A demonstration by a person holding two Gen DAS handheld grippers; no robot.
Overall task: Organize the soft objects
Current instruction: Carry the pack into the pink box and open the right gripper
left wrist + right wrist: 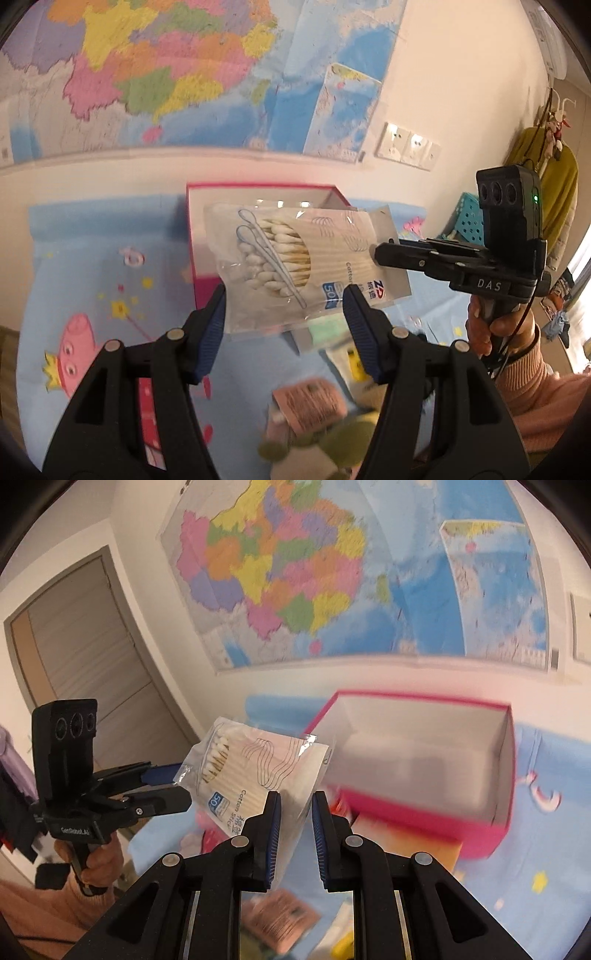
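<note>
A clear bag of cotton swabs [295, 258] hangs in the air in front of an open pink box [266, 192]. My left gripper [284, 306] is open, its fingers on either side of the bag's lower edge. My right gripper [380, 254] comes in from the right and touches the bag's white end. In the right wrist view the bag [258, 771] lies between my right gripper's [295, 812] parted fingers, and my left gripper [173, 786] reaches the bag's corner. Which gripper carries the bag I cannot tell. The pink box [424, 812] is empty.
A blue cartoon-print sheet [92, 277] covers the surface. A pink packet [310, 406], a yellow-white packet [351, 362] and a green soft thing [343, 439] lie below the grippers. A map [166, 74] hangs on the wall. A teal basket [469, 218] stands at the right.
</note>
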